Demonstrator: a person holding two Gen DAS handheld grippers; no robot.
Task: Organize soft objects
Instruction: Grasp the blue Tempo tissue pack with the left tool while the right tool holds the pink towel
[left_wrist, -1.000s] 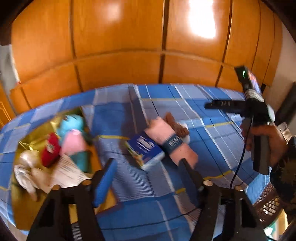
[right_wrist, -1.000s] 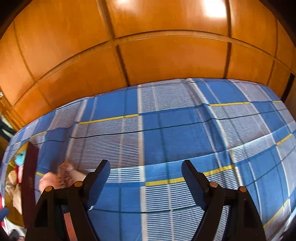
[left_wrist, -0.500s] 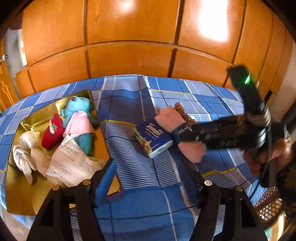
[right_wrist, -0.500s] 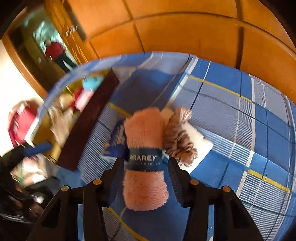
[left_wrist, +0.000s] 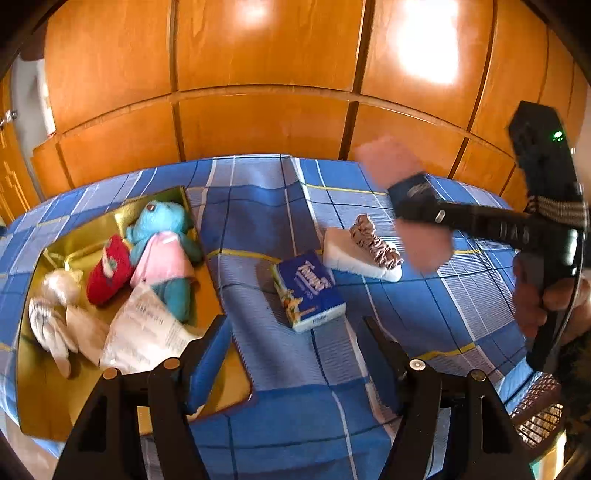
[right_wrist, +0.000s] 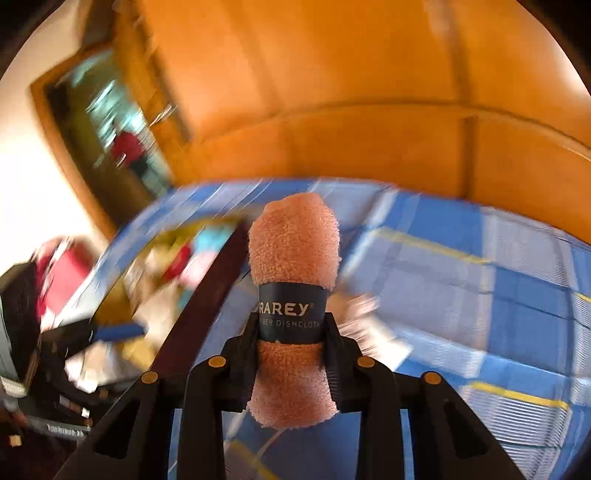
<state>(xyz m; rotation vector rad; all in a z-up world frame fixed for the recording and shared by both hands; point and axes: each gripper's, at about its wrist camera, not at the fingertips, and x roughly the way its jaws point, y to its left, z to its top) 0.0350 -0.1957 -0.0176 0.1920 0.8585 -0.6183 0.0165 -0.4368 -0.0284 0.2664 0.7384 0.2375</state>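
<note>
Two black jaws of the right gripper (right_wrist: 291, 328), having just closed, clench the navy paper band of a rolled pink microfiber dishcloth (right_wrist: 293, 254), held above the blue plaid tablecloth (left_wrist: 280, 373). The left gripper (left_wrist: 295, 343) hangs released, nothing between its jaws. Just beyond it on the cloth lies a blue tissue pack (left_wrist: 308, 291), farther off a brown striped scrunchie (left_wrist: 373, 243) atop a white sponge block (left_wrist: 354, 258). Left of the pack, a gold tray (left_wrist: 40, 402) holds a turquoise teddy bear (left_wrist: 166, 251), a red sock (left_wrist: 109, 269) and white cloths (left_wrist: 51, 325).
</note>
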